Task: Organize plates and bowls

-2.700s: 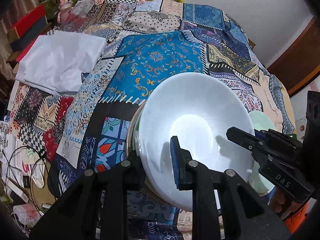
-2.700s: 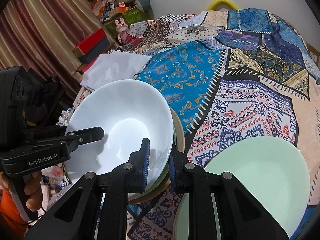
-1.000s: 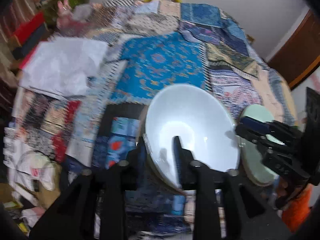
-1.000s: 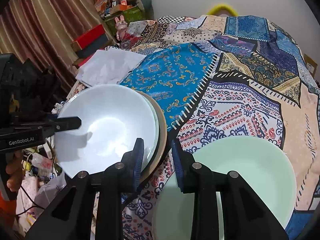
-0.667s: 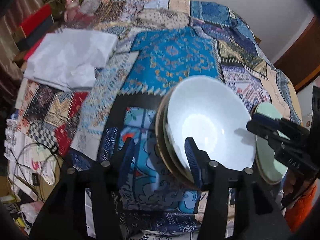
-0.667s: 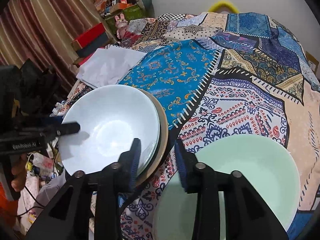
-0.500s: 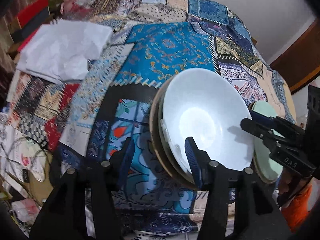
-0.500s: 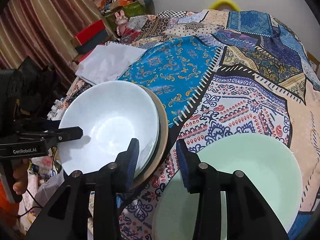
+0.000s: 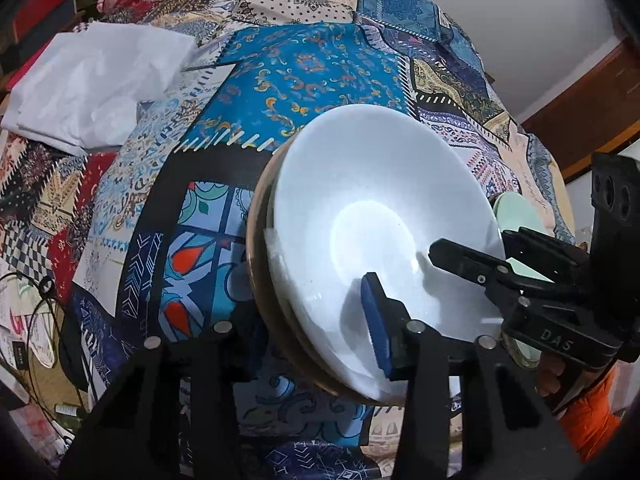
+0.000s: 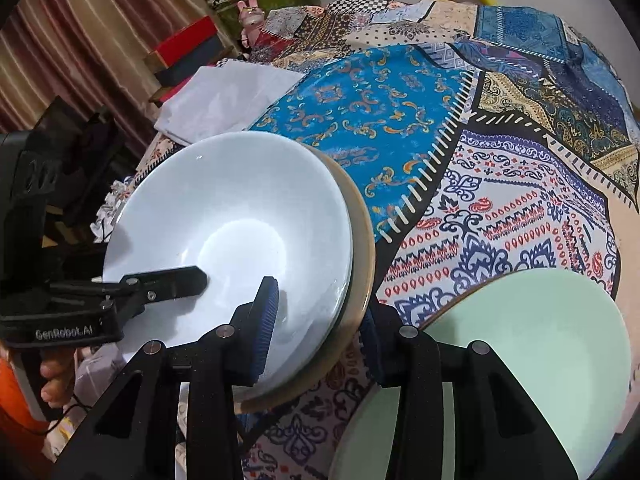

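A patchwork cloth (image 10: 500,208) covers the whole surface, its panels bright blue with orange scrolls, cream with red and navy paisley, and black-bordered blocks nearer the left edge. Past the left edge hang striped curtains (image 10: 68,40), with red and dark boxes (image 10: 184,52) stacked on the far left and a pale wall (image 9: 500,12) behind. A folded white sheet (image 9: 92,84) lies on the cloth, far and to the left.

The stack stands at the near left edge of the cloth — a white bowl (image 10: 232,236), wide and glossy, nested in a tan plate (image 10: 362,256) whose rim shows around it. A pale green plate (image 10: 520,360) lies flat on the cloth to the near right, just beside the stack.

The left gripper (image 9: 308,316) straddles the stack's near rim, one blue pad inside the bowl and the other finger outside below the plate; its jaws are closing, though I cannot tell whether the pads press yet. The right gripper (image 10: 320,320) spans the stack's right rim the same way — one pad over the bowl's inside, one outside beside the tan plate — its jaws moderately spread, contact unclear.
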### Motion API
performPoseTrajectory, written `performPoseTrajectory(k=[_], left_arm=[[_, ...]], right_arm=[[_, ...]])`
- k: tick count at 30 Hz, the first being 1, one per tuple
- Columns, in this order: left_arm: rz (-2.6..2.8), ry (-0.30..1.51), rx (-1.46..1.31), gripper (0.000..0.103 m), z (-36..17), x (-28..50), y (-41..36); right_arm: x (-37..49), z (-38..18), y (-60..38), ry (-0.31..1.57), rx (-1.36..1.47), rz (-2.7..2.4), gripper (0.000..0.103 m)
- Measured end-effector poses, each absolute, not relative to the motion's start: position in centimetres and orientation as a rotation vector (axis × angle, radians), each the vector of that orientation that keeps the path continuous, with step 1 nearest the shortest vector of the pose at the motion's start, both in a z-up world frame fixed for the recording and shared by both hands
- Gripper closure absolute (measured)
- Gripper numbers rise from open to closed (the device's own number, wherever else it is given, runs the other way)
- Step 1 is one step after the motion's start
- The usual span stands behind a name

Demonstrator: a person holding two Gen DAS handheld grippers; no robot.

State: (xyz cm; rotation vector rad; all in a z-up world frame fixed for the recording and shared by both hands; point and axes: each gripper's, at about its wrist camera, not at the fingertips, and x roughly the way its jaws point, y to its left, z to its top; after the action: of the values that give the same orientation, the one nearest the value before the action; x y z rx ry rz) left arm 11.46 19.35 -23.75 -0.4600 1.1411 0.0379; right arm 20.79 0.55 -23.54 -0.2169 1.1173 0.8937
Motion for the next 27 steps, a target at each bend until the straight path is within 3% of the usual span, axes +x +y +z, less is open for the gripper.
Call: performPoseTrajectory(k=[12,27], left_arm=[[0.097,1.111,-0.44,0.06,-22.6,11.4,18.7],[0.057,0.995,-0.349,0.06,-16.5,12.2,14.9]], right_arm=[[20.9,-22.8,-0.2,1.088,-0.171,0.869,0.072],[20.6,-17.6,-4.6,0.95,-0.084,0.818,0.072]])
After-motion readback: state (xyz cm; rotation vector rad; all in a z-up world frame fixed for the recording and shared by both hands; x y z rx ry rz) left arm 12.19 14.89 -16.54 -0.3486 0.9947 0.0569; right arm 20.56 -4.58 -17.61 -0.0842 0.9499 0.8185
